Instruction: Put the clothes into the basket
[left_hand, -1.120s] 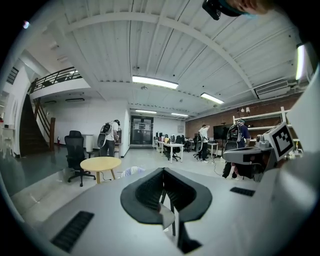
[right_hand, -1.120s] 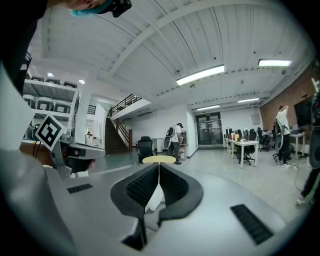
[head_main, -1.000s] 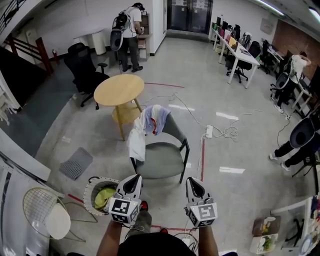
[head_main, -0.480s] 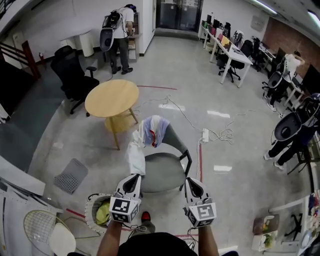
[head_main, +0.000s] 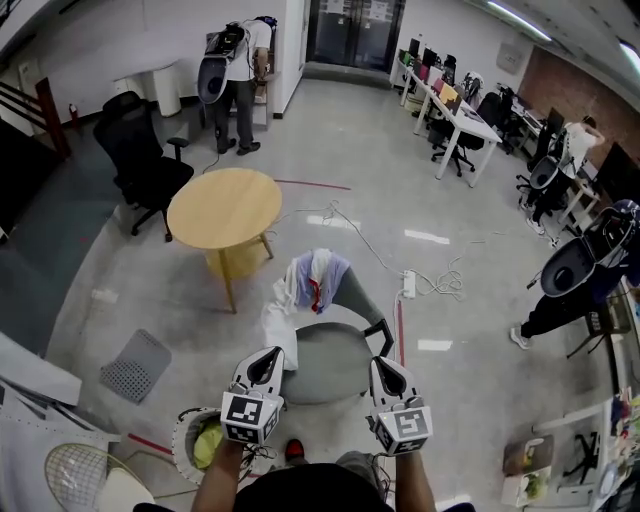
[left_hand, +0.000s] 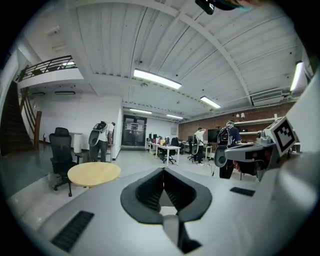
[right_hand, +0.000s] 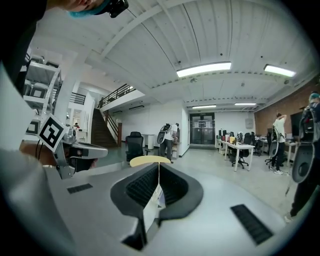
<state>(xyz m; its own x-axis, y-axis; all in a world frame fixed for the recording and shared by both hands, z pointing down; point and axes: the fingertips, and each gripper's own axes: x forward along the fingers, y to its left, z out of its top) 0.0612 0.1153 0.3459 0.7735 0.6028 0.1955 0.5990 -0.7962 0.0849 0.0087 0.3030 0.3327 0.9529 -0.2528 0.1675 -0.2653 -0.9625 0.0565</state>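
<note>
**Both claws pinched shut & empty, clothes dead ahead on the chair**

I've got the two claws side by side low in the head view, left claw (head_main: 270, 355) & right claw (head_main: 382, 365). Each jaw pair is closed tip to tip w/ nothing gripped. Both gripper views show the same: jaws meeting at the front, only the room visible beyond.

The clothes (head_main: 318, 278) are a pale blue/white bundle w/ a red bit, draped over the back of the grey chair (head_main: 330, 365). From the claws that's 12 o'clock, roughly between the two. A white piece (head_main: 279, 322) hangs down the chair's side at approx 12 o'clock of the left claw. In the head view its lower edge sits just above that claw's tip. I can't tell the gap in depth, but no cloth is between the jaws.

The basket (head_main: 178, 440) stands on the floor at approx 8 o'clock of the left claw, near it, w/ a yellow-green item (head_main: 205, 445) inside. A round wooden tabletop (head_main: 222, 205) is at 11 o'clock, beyond the chair.
</note>
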